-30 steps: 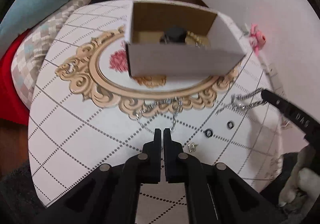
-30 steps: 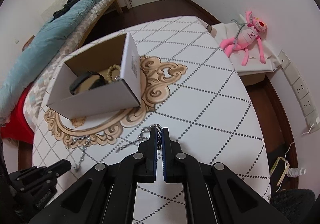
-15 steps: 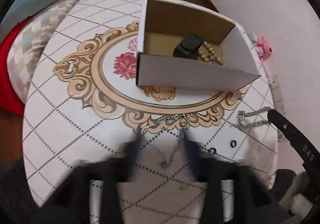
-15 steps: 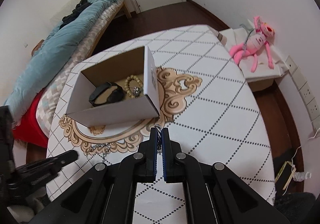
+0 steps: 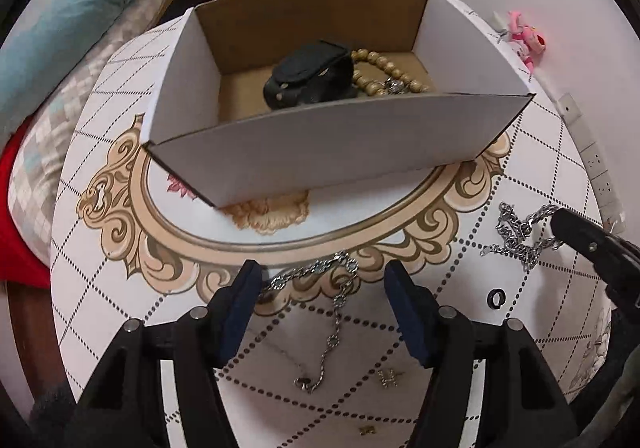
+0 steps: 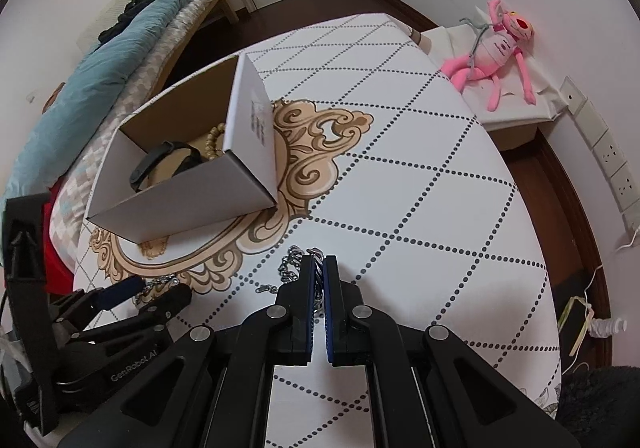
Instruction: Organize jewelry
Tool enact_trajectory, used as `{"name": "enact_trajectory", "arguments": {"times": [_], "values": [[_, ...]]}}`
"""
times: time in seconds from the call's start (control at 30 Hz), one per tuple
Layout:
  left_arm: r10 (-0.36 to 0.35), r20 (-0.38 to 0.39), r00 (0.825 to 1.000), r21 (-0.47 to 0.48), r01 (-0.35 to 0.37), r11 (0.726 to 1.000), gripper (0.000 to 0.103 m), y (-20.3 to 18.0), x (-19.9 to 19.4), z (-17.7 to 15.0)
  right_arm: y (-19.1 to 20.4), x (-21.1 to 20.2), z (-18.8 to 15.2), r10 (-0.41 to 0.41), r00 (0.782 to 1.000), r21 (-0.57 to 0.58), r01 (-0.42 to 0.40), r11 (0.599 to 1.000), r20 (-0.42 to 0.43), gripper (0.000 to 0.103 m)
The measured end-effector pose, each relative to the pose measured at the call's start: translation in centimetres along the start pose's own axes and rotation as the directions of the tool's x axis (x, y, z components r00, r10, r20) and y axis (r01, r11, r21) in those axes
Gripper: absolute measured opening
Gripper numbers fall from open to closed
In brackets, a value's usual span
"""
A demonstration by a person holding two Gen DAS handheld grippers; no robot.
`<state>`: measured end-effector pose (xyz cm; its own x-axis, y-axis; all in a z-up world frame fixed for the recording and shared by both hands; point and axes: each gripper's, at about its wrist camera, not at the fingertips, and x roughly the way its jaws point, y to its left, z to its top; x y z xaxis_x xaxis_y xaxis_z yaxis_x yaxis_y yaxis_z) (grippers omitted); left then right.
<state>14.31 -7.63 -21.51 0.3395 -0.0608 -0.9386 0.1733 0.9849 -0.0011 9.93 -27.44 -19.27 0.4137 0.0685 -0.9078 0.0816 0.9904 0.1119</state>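
Broadly, a round table with a gold scroll pattern fills both views. On its far side stands an open cardboard box holding a black watch and a beaded bracelet. The left gripper hangs near the table's near edge, its blue-padded fingers spread wide around a thin silver necklace lying loose on the cloth. To the right, the right gripper has its fingers pressed together on a heavier silver chain, which trails onto the table. A small black ring lies near it, and small gold earrings nearer still.
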Motion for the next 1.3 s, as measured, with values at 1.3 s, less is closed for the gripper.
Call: {"name": "enact_trajectory", "arguments": {"times": [1.3], "values": [[-0.233,0.249,0.940,-0.121,0.269,0.956,0.003,8.0,-12.2,12.1,10.5,-9.7,12.9,0.203,0.970,-0.250,-0.165,0.954,0.131,0.004]]}}
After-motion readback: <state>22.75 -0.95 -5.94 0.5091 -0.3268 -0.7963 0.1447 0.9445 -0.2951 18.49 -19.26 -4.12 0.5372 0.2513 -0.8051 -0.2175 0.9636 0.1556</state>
